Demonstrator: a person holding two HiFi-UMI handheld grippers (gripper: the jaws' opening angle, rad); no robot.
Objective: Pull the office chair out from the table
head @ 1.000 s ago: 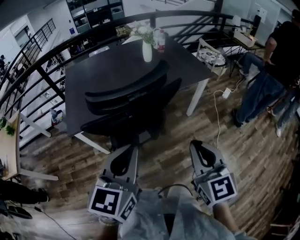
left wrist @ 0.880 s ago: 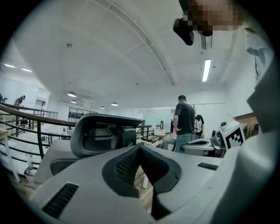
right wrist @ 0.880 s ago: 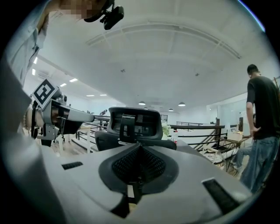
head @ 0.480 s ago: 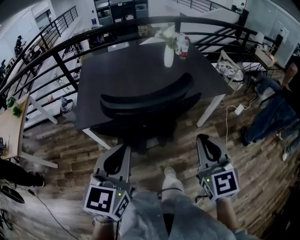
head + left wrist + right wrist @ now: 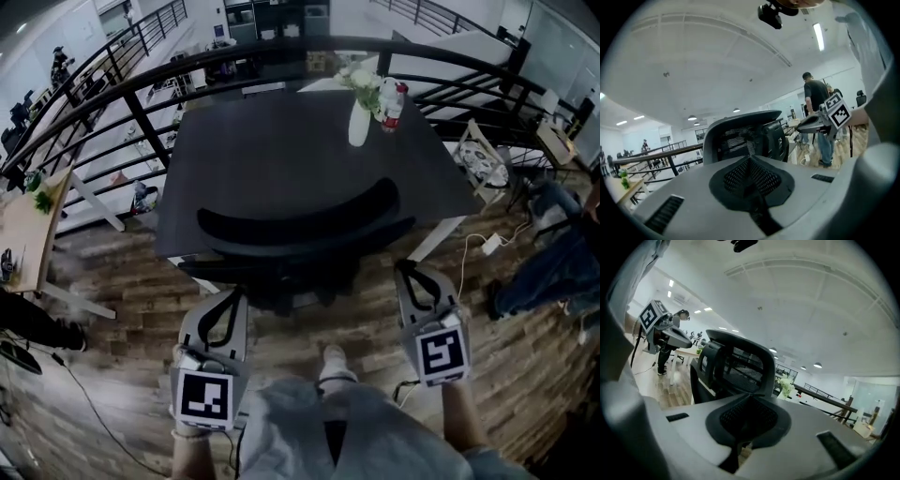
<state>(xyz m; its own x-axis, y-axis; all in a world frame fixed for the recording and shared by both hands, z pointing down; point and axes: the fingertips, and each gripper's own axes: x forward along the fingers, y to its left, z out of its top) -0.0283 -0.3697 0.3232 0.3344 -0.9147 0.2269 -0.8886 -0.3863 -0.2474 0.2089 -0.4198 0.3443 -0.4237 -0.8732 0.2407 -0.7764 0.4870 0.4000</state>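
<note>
Faced a dark counter (image 5: pixel 281 159), wide and mostly bare. Found the office chair (image 5: pixel 300 217) pushed in at the counter's near edge, seat beneath the top, curved backrest toward the person. Held left claw (image 5: pixel 228 298) and right claw (image 5: pixel 407 272) near that backrest, one to each side, each with jaws pressed together on nothing. Noted a vase (image 5: pixel 358 124) and a bottle (image 5: pixel 392 105) by the far edge, toward the far right corner. Judged the step as the approach, no grip made. Called next for parting the jaws, closing on the backrest rim, then drawing straight back.
</note>
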